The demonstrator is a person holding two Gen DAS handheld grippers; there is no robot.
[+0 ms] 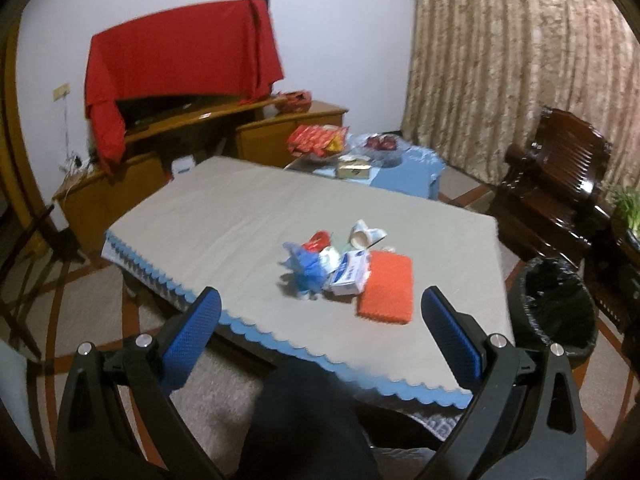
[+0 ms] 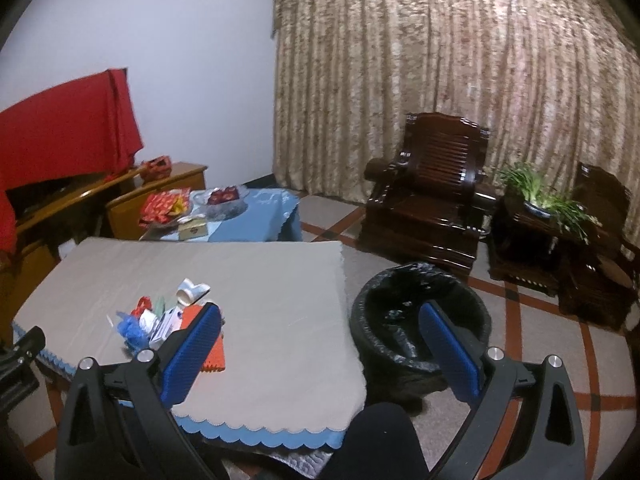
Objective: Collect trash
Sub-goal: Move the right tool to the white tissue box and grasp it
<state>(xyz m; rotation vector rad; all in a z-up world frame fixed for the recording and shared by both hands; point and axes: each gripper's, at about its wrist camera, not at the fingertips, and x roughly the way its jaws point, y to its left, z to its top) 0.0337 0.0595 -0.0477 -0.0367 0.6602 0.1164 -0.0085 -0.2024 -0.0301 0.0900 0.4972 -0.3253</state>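
Showing: two hand-held grippers poised above a low table, seen from their own cameras.
Left gripper [image 1: 320, 320]: jaws wide apart, holding nothing, above the near edge of the table and aimed at the trash pile.
Right gripper [image 2: 320, 332]: jaws wide apart, empty, held between the table's right edge and the bin.
Table [image 1: 224, 216]: covered by a grey cloth with a blue scalloped border hanging over the edge.
Trash pile [image 1: 320, 264]: a tight cluster near the middle of the table, towards its right side.
Pile contents: a crumpled blue bag [image 1: 302, 266], a red wrapper [image 1: 316, 240], a white carton [image 1: 350, 274], a tipped white cup [image 1: 362, 236].
Orange pad [image 1: 386, 290]: lies flat, touching the carton; whether it counts as trash I cannot tell.
Bin [image 2: 420, 320]: black-lined, open, on the floor just beside the table's right edge.
Progress: seems barely begun, nothing gripped; the dark liner hides whether anything lies in the bin.
Risk, grasp: items overlap, so closing on one could drag or scatter its neighbours.
Risk, cloth: a low grasp could pinch the grey cloth and pull the whole pile.
Risk, light pieces: the blue bag looks flimsy and may slip out on the way.
Risk, drop: the bin sits below table height, so letting go early would land trash on the floor [image 2: 532, 320].
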